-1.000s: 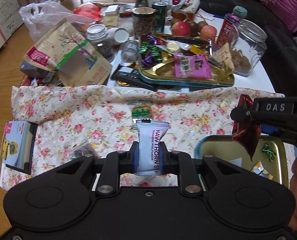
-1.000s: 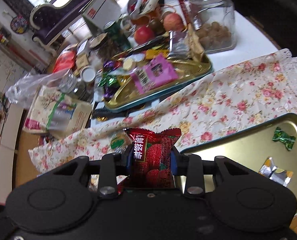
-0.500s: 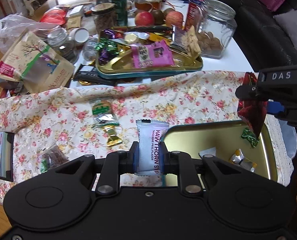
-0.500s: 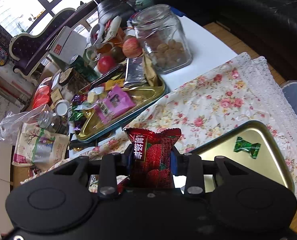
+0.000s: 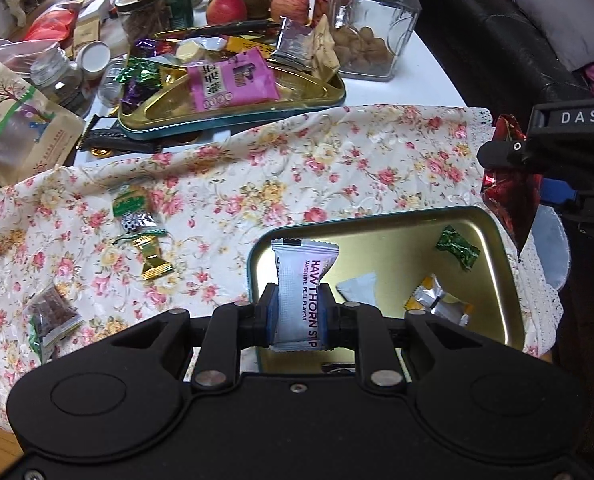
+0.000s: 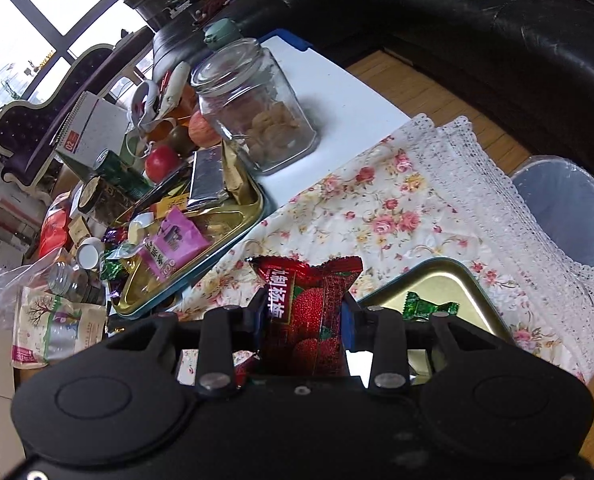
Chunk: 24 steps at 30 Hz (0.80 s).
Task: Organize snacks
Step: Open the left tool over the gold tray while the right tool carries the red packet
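Left gripper (image 5: pixel 299 312): clenched on white hawthorn packet (image 5: pixel 302 292), upright, directly above gold tin (image 5: pixel 493 248), near its left edge.
Right gripper (image 6: pixel 303 312): grasping red snack packet (image 6: pixel 309 312), over tin's far right rim.
Nearer hand: left, judged.

Two steep wrist views, shared gold tin (image 5: pixel 493 248)
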Motion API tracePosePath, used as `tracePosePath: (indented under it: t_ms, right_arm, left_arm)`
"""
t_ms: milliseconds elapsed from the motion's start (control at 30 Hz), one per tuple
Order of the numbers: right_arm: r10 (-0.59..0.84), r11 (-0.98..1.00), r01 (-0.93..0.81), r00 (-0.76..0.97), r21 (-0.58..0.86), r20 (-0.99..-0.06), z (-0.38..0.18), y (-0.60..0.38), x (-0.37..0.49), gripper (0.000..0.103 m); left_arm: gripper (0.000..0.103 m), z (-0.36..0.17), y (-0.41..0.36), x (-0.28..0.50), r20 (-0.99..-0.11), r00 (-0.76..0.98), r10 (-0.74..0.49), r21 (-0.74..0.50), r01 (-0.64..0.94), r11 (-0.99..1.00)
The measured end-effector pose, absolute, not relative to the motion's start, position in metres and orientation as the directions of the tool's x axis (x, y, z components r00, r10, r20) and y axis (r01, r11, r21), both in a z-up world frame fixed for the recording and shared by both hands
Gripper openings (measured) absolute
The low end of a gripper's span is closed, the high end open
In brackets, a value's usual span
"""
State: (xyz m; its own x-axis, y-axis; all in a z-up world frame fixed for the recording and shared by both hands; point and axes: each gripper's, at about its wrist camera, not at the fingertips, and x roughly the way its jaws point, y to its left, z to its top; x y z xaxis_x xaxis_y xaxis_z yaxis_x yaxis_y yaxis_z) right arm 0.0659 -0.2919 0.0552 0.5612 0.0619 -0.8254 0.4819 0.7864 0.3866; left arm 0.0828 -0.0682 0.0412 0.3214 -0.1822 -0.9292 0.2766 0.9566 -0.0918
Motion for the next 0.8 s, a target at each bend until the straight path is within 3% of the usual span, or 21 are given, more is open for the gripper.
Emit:
tracePosePath:
  t_ms: [567,800]
  right_arm:
    - [0.093,0.791,0.453,0.576,0.412,-0.812,0.058,-0.312,0.049,0.037]
    - [0.083,0.803,0.446,0.573,0.395,-0.815,0.059,-0.312,0.048,0.037]
  left_arm:
    - [0.027,0.023,-0.093,0.078,-0.943,0.294,-0.154,-0.054,0.323,0.945]
    - [0.034,0.025,-0.098,0.075,-0.937,0.297,-0.184,-0.073,0.350,0.934]
